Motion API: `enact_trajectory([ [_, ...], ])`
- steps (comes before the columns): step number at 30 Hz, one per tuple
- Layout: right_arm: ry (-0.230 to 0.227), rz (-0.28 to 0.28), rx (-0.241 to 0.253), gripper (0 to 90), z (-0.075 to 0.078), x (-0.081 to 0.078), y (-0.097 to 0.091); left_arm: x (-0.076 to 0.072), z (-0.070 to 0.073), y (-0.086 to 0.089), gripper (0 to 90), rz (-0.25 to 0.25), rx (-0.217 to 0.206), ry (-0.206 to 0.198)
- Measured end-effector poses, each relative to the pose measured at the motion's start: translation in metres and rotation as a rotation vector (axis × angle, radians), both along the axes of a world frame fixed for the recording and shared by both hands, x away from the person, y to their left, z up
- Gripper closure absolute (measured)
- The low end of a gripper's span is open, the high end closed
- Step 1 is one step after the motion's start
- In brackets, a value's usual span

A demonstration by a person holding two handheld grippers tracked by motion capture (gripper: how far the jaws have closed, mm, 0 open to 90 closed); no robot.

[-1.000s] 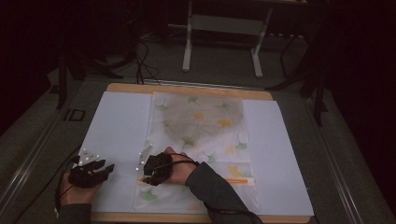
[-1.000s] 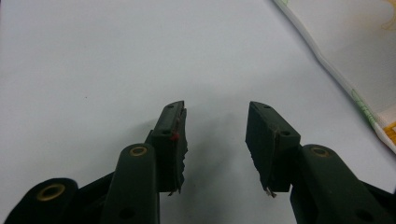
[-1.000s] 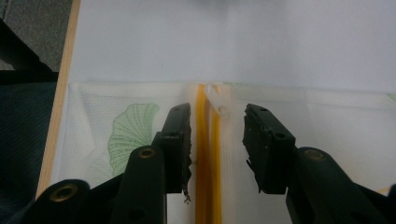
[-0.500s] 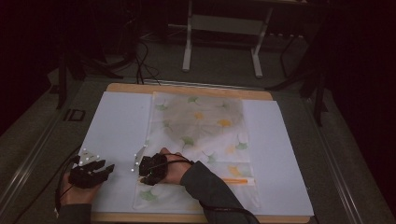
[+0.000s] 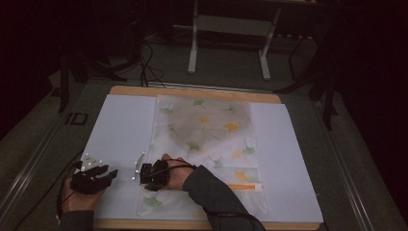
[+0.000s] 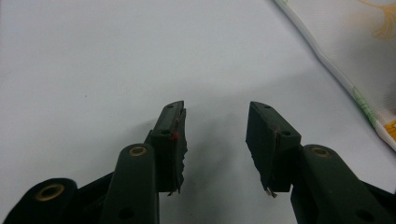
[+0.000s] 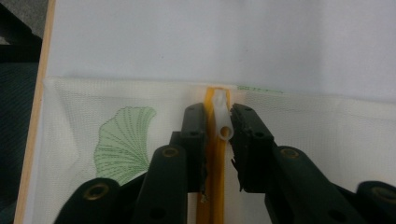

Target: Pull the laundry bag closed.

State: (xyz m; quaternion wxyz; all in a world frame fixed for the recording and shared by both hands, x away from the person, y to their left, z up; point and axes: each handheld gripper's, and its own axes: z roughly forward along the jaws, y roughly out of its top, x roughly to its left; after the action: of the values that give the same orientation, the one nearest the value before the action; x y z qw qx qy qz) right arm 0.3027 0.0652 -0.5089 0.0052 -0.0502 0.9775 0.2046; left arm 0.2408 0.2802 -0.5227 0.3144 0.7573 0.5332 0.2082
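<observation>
Closing on the zipper pull, our right gripper has just been bringing its jaws nearer together; the white pull stands between the pads, but a narrow gap shows on each side, so we judge that the jaws do not clamp it yet. In the high view this right gripper rests on the near left part of the bag, a flat mesh bag with green and orange leaf prints. The orange zipper runs along the bag near its close edge, and the pull sits at the end of it, near the bag's left border.

Our left gripper has its jaws wide apart and holds nothing; it rests over the bare white sheet, just beside the bag's edge. In the high view the left gripper lies near the table's front left corner, apart from the bag.

Farther away, the bag lies flat to the far edge of the sheet.

We think the work is at its start: the pull is reached but not gripped, and the pulling along the zipper is left to do. The left gripper may need to hold the bag down.
</observation>
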Motion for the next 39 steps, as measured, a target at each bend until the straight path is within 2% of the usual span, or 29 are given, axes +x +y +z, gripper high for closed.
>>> enact_trajectory([
  [10, 0.012, -0.017, -0.032, 81.0, 0.000, -0.001, 0.005, 0.000, 0.000, -0.001, 57.5, -0.002, 0.002, 0.002],
  [14, -0.007, -0.022, -0.057, 83.3, 0.000, -0.002, 0.008, 0.000, 0.001, -0.001, 57.8, -0.006, 0.002, 0.003],
  [18, -0.011, -0.021, -0.062, 83.9, 0.000, -0.003, 0.009, -0.001, 0.001, -0.002, 58.0, -0.012, 0.000, 0.005],
  [24, -0.040, -0.006, -0.075, 84.3, 0.001, -0.006, 0.009, -0.002, 0.002, -0.006, 59.1, -0.033, -0.002, 0.009],
  [27, -0.043, -0.008, -0.061, 84.4, 0.002, -0.007, 0.006, -0.003, 0.004, -0.009, 59.3, -0.064, -0.020, 0.018],
  [28, -0.047, -0.007, -0.058, 84.4, 0.002, -0.007, 0.006, -0.004, 0.006, -0.012, 59.3, -0.091, -0.037, 0.029],
  [31, -0.048, -0.010, -0.054, 84.5, 0.003, -0.008, 0.005, -0.005, 0.008, -0.015, 59.3, -0.110, -0.038, 0.037],
  [35, -0.054, -0.007, -0.051, 84.4, 0.005, -0.008, 0.005, -0.006, 0.010, -0.020, 59.3, -0.142, -0.060, 0.060],
  [39, -0.057, -0.007, -0.038, 84.4, 0.008, -0.008, 0.003, -0.007, 0.011, -0.025, 59.2, -0.180, -0.101, 0.091],
])
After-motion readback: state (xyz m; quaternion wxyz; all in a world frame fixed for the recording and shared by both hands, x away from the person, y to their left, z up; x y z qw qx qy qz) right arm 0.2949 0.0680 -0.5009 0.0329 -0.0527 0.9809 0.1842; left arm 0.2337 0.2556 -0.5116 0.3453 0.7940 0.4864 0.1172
